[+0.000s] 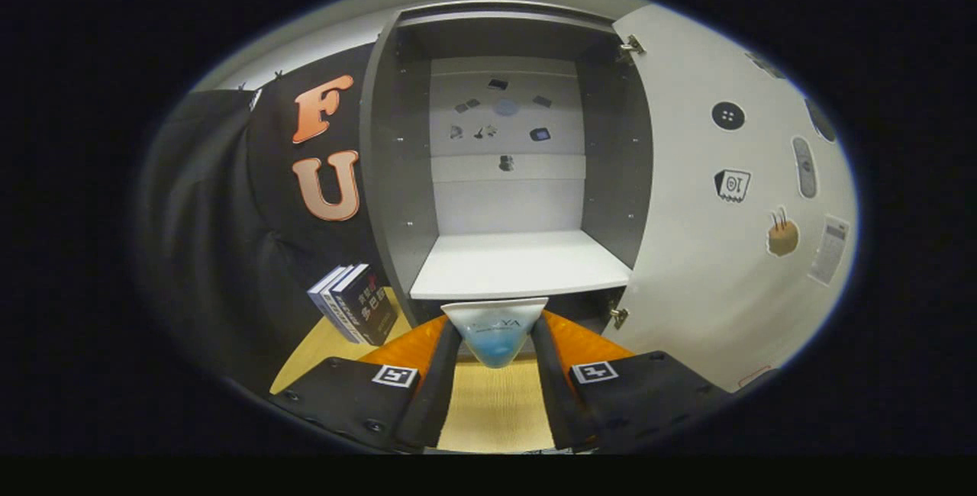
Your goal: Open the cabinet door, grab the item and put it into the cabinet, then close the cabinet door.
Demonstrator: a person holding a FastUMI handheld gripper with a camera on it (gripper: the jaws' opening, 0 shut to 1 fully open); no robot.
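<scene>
White and pale blue, a small packet (pixel 494 336) sits pinched between the two jaws of the gripper (pixel 494 347), each finger pressing one side so it hangs upright, its wide top edge level. The packet is the item to be stored; its printing is too small to make out.

Directly beyond the packet stands a grey cabinet (pixel 397 175), already open. Its white door (pixel 702 198) is swung fully out to the cabinet's right, hinges showing at the top and bottom corners, with several small stickers on its inner face. Inside the cabinet, a bare white shelf (pixel 519 263) lies just above and behind the packet's top edge. More small stickers dot the cabinet's white back panel above the shelf.

Left of the cabinet's base, three books (pixel 355 304) stand leaning together on the light wooden tabletop (pixel 488 404), which also runs beneath the jaws.

Judging by the layout, the packet is held high and centred on the cabinet opening so it can travel straight forward onto the shelf; placing and door closing remain undone.
</scene>
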